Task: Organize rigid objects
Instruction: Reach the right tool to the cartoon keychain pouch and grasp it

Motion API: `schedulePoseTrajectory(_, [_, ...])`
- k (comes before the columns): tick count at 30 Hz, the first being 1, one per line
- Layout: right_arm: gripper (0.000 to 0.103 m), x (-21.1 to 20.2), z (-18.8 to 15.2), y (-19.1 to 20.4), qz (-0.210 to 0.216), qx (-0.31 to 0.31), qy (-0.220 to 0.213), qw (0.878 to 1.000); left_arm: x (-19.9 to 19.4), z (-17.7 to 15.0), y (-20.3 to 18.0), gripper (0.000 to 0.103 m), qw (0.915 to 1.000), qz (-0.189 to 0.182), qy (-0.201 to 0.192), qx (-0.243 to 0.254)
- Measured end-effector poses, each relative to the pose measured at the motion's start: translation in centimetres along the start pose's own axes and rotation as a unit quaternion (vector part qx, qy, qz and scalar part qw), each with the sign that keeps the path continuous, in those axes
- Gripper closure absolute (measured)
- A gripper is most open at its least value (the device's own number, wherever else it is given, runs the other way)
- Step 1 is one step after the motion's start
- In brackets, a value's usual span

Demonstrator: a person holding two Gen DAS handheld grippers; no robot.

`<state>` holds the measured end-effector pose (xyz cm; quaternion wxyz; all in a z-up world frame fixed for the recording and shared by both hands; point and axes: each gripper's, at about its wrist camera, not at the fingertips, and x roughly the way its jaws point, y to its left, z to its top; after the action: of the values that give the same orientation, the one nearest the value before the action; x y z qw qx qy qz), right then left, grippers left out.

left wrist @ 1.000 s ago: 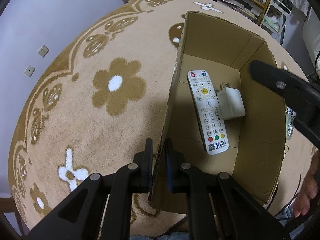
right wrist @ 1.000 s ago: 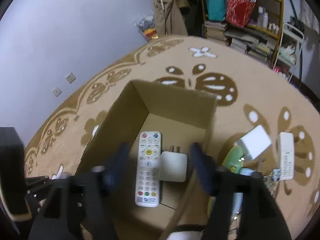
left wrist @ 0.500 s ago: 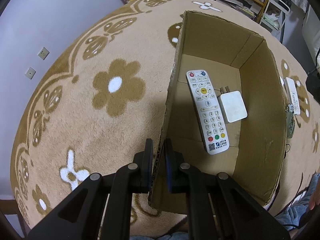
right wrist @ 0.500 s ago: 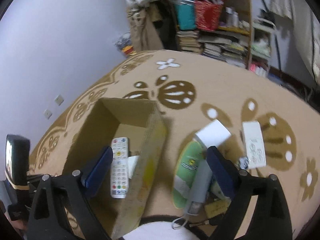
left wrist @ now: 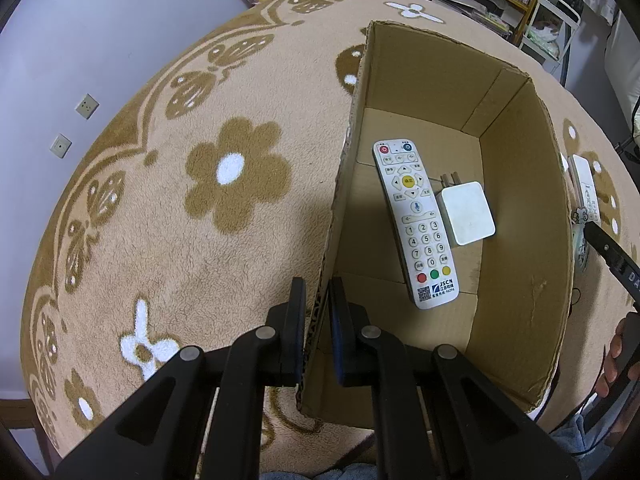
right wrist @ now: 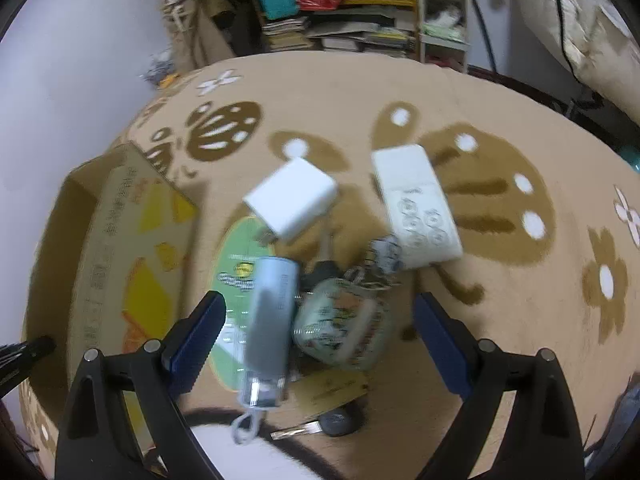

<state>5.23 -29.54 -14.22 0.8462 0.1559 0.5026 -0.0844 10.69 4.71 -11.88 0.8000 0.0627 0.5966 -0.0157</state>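
Observation:
My left gripper [left wrist: 317, 300] is shut on the left wall of an open cardboard box [left wrist: 524, 240]. Inside the box lie a white remote [left wrist: 414, 220] and a white plug adapter [left wrist: 467, 213]. My right gripper [right wrist: 318, 312] is open and empty, above a pile right of the box [right wrist: 108, 248]: a grey power bank [right wrist: 272, 316], a patterned pouch [right wrist: 344, 328], a white charger [right wrist: 290, 198], a white remote [right wrist: 416, 208], a green disc [right wrist: 236, 268], and a key [right wrist: 320, 428].
A beige rug with brown flower and butterfly patterns [left wrist: 236, 176] covers the surface. Cluttered shelves with books [right wrist: 352, 12] stand at the back. A lilac wall with sockets [left wrist: 86, 105] is on the left.
My right gripper has swung from above the box's inside to the right, over the pile beside it. The left gripper has stayed clamped on the box wall.

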Motion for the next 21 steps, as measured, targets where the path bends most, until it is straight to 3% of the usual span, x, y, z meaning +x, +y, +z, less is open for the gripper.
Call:
schedulePoseTrajectory(8, [0.004, 2.6, -1.0, -2.1, 0.010, 0.044, 0.022, 0.999, 0.0, -0.1, -0.1, 0.092, 1.0000, 0.002, 0.000, 0.003])
schedulePoseTrajectory(16, [0.039, 3.5, -1.5, -2.4, 0.024, 0.062, 0.030, 0.997, -0.1, -0.1, -0.1, 0.092, 1.0000, 0.002, 0.000, 0.003])
schedulePoseTrajectory(21, [0.039, 3.5, -1.5, -2.2, 0.016, 0.065, 0.026, 0.997, -0.1, -0.1, 0.0, 0.092, 1.0000, 0.001, -0.001, 0.003])
